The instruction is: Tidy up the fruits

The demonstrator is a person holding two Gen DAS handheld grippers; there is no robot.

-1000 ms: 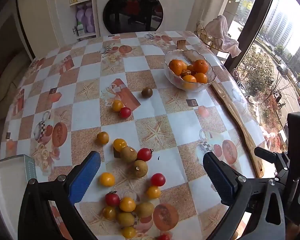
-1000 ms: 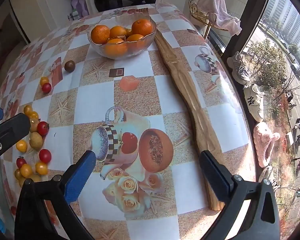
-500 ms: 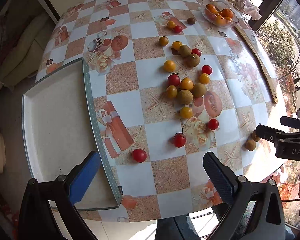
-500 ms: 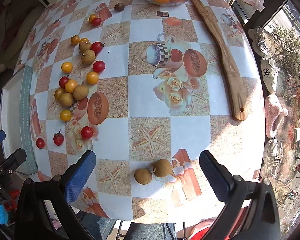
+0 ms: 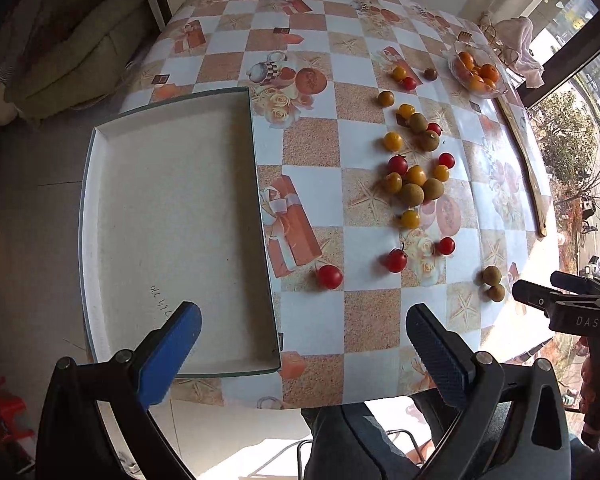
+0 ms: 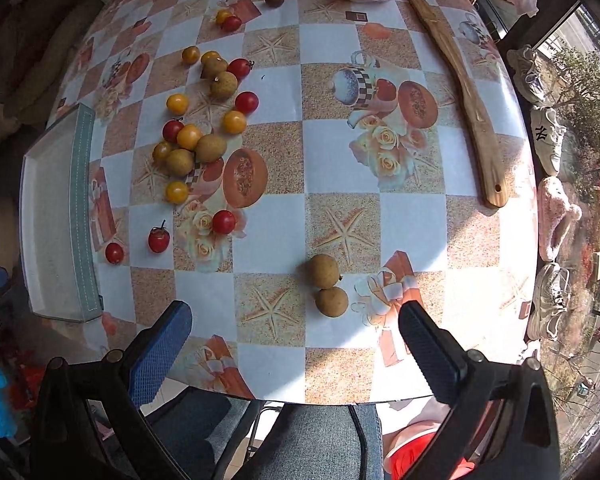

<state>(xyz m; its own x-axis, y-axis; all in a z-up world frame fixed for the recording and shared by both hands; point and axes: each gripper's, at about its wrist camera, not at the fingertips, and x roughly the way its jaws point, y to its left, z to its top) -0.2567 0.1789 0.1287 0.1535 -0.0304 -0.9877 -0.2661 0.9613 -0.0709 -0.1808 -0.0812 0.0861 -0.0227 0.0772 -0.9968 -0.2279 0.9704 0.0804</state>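
Many small fruits lie loose on the checked tablecloth: red tomatoes (image 5: 329, 276), yellow tomatoes (image 5: 410, 218) and brown longans (image 5: 411, 194). Two longans (image 6: 323, 271) sit apart near the front edge. A shallow white tray (image 5: 172, 216) lies at the table's left, with nothing in it. My left gripper (image 5: 303, 340) is open and empty above the tray's near right corner. My right gripper (image 6: 296, 344) is open and empty above the front edge, just short of the two longans.
A glass bowl of oranges (image 5: 477, 70) stands at the far right. A long wooden board (image 6: 466, 92) lies along the right edge. A person's legs in jeans (image 6: 312, 440) are below the table edge. A sofa (image 5: 72, 52) is at the left.
Both grippers have pulled far back and up from over the table to its front edge. The tray and the whole spread of fruit have come into view. Both stay open.
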